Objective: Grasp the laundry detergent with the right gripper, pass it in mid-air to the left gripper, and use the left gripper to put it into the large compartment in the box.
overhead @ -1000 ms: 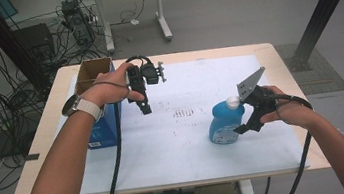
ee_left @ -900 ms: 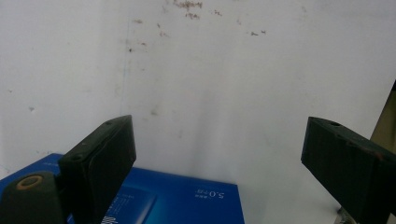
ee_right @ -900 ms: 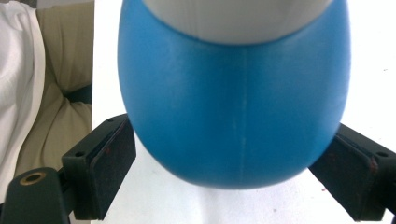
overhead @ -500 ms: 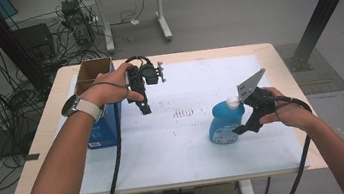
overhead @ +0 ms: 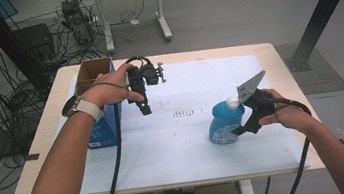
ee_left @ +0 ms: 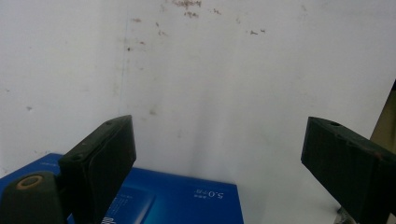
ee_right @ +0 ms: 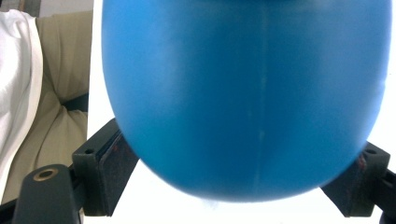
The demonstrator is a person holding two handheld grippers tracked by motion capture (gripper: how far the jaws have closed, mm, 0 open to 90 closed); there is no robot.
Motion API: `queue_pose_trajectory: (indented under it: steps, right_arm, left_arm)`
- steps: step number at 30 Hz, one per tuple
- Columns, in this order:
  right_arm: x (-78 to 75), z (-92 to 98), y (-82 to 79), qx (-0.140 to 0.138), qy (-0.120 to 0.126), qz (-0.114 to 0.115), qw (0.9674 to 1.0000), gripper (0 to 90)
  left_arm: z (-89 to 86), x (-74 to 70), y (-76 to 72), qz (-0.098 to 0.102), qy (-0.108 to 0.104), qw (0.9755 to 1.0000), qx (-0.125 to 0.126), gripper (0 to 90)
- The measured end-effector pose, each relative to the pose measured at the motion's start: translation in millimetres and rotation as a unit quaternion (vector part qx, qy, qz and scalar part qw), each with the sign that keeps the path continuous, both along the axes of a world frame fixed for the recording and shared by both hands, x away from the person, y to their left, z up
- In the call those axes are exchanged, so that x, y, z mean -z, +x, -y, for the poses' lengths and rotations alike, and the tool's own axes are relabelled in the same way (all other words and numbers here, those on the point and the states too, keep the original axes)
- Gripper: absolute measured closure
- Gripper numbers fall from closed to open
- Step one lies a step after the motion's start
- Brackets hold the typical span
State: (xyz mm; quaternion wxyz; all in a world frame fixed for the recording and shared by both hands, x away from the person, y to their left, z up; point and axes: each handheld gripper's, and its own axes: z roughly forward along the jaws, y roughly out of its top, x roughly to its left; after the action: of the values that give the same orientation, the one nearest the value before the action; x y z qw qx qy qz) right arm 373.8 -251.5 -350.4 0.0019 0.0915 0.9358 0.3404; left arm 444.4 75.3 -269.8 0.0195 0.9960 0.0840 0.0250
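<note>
Right tongs [overhead: 237, 129] closing — blue bottle [overhead: 224, 123] between pads.

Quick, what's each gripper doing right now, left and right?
Left gripper: open, empty, above the table.
Right gripper: jaws have just been closing around the blue bottle; contact unclear.

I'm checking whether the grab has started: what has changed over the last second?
The right gripper has just been closing its jaws around the blue plastic bottle with a white cap, which sits between them. The bottle stays upright on the white table cover. The left gripper stays open, empty, beside the blue cardboard box.
</note>
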Motion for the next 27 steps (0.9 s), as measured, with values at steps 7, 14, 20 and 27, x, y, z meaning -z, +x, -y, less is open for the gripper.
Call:
queue_pose_trajectory:
  steps: [7, 14, 20, 27]
  right_arm:
    - [2.6, 0.1, -0.9, 0.000, 0.007, 0.001, 1.0000, 17.1]
    - [2.7, 0.8, -1.1, 0.000, 0.014, 0.003, 0.9999, 17.8]
    - [1.9, 1.0, -1.6, -0.001, 0.017, 0.005, 0.9998, 18.5]
    - [2.4, 0.7, -2.2, -0.002, 0.020, 0.009, 0.9998, 19.4]
  left_arm:
    - [0.0, 0.2, -0.1, 0.000, 0.000, 1.0000, -0.001, 10.4]
    - [-0.3, 0.1, 0.2, 0.000, 0.001, 1.0000, -0.001, 10.4]
    - [-0.4, 0.7, -0.1, 0.000, 0.001, 1.0000, -0.001, 10.4]
    - [-0.8, 0.9, -0.4, -0.001, 0.002, 1.0000, -0.001, 10.4]
